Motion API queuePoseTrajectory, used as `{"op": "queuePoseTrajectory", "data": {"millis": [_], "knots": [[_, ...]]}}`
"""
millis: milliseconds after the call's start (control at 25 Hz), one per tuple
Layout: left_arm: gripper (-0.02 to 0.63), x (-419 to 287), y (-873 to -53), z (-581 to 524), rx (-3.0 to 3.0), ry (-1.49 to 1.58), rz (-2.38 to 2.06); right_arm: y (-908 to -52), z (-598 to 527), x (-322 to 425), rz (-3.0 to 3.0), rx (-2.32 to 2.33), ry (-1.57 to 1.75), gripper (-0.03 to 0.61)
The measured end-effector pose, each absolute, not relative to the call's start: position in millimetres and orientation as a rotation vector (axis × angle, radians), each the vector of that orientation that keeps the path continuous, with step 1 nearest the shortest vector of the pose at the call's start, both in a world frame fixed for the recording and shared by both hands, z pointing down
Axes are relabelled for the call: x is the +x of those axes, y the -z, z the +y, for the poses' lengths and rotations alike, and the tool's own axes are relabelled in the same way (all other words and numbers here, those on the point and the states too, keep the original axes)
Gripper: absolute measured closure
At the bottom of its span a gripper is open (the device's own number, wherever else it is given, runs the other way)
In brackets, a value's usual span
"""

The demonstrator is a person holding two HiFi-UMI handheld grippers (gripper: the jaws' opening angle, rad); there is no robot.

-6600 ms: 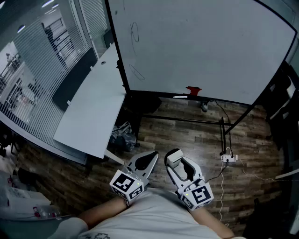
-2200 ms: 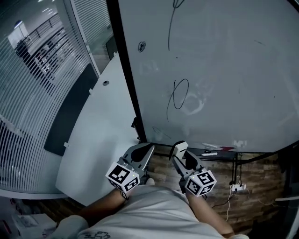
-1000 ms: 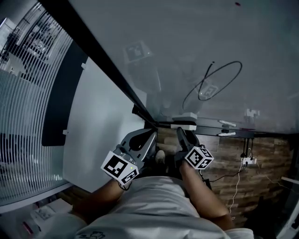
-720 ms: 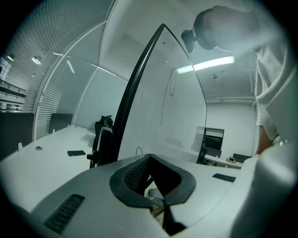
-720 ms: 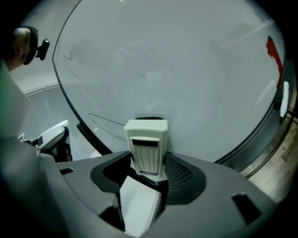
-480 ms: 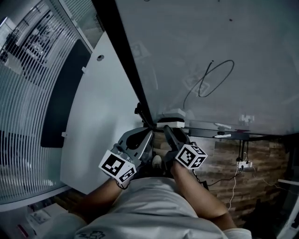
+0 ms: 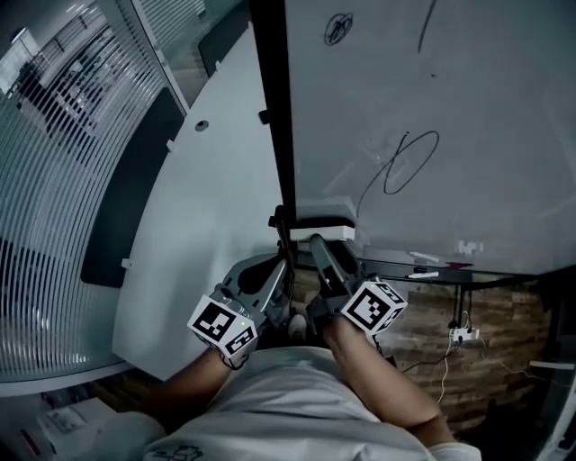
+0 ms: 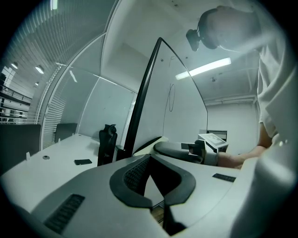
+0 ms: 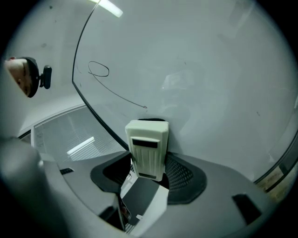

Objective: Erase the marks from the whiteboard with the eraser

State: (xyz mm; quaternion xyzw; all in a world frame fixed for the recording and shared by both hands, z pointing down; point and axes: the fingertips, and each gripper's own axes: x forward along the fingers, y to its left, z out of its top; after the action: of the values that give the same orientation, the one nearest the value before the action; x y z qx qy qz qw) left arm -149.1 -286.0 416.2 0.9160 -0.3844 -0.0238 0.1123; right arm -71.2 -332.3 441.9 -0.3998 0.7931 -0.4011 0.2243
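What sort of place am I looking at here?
Probably an office or meeting room: a large whiteboard with pen marks on it, a long white table beside it, and a wall of slatted blinds behind the table.

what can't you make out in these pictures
- Wiping face of the eraser: turned away in the right gripper view and under its own body in the head view, so contact with the whiteboard cannot be told.
- Small scribble: too small to read in the head view.
- Long line: cut off by the head view's top edge.
- Small things on the tray: too small to identify.
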Motion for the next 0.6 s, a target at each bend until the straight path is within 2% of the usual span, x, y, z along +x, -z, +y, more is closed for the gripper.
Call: {"op": "queuePoseTrajectory", "data": {"millis": [320, 600], "knots": [[0.606, -147, -418, -288, 2.676, 0.063, -1.134, -460, -334, -61, 2.155, -1.129, 1.133, 0.348], [0.606, -142, -434, -291, 2.669, 0.010, -1.125, -537, -330, -35, 2.101, -1.234, 1.256, 0.347]]}}
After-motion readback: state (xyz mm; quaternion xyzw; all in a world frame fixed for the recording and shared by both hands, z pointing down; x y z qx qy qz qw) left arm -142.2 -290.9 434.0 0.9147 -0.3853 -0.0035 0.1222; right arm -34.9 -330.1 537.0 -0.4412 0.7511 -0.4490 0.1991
